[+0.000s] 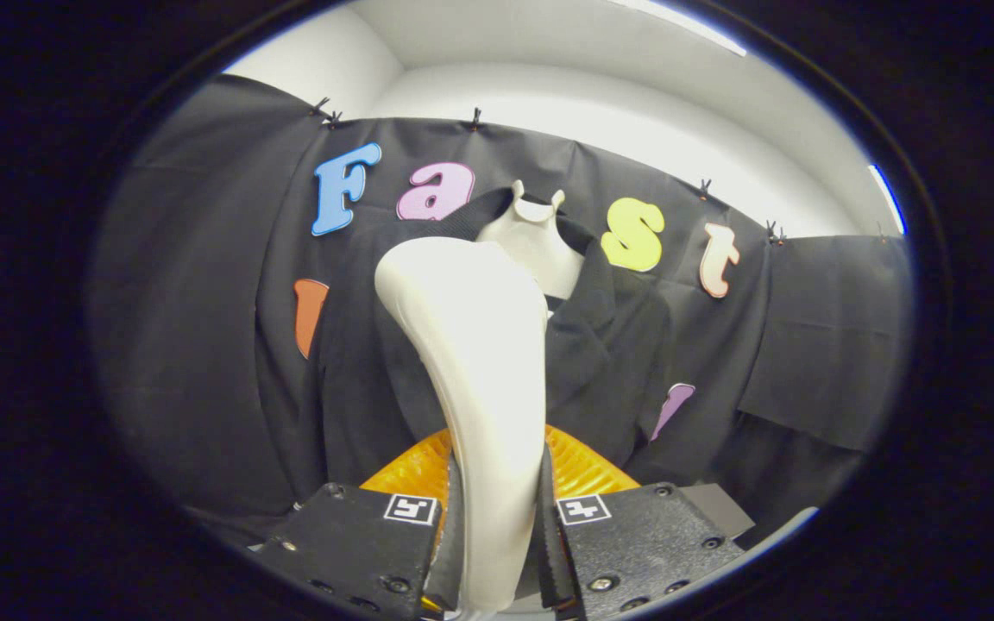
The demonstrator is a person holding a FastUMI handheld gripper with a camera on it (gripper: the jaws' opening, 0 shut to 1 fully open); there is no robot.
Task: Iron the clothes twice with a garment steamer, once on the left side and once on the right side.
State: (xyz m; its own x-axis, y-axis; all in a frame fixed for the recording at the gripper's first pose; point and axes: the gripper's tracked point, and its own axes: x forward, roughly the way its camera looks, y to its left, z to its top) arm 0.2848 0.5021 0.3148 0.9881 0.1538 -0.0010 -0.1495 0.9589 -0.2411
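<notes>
No brand name or readable label is seen on the steamer or the garment; the only markings are square black-and-white coded tags, one [412, 508] fixed on the left finger [350, 539] of the tool [495, 552] and one [584, 509] on the right finger [644, 539].

At the left, the booth's black cloth wall [195, 345] is hung in folds and is pinned along its top edge by small black clips [475, 116]. Toward the middle, a dark garment [609, 345] is draped on a pale bust form [536, 237], which stands against the cloth, beyond the fingers. In front of it, the cream-white garment steamer [475, 345] is held upright: its slim handle is clamped between the two fingers, both pressed against its sides, and its broad head is raised over the garment's left half, though contact with the fabric cannot be judged. An orange ribbed part [579, 466] is seen behind the handle, just above the fingers.

At the right, the cloth wall is continued, with an overlapping panel [825, 345]. Above the cloth, a white room wall [635, 112] and ceiling are seen, with a bright light strip [687, 26] overhead. A narrow pale edge [786, 526] is glimpsed beside the right finger; whether it belongs to a worktop cannot be told.
</notes>
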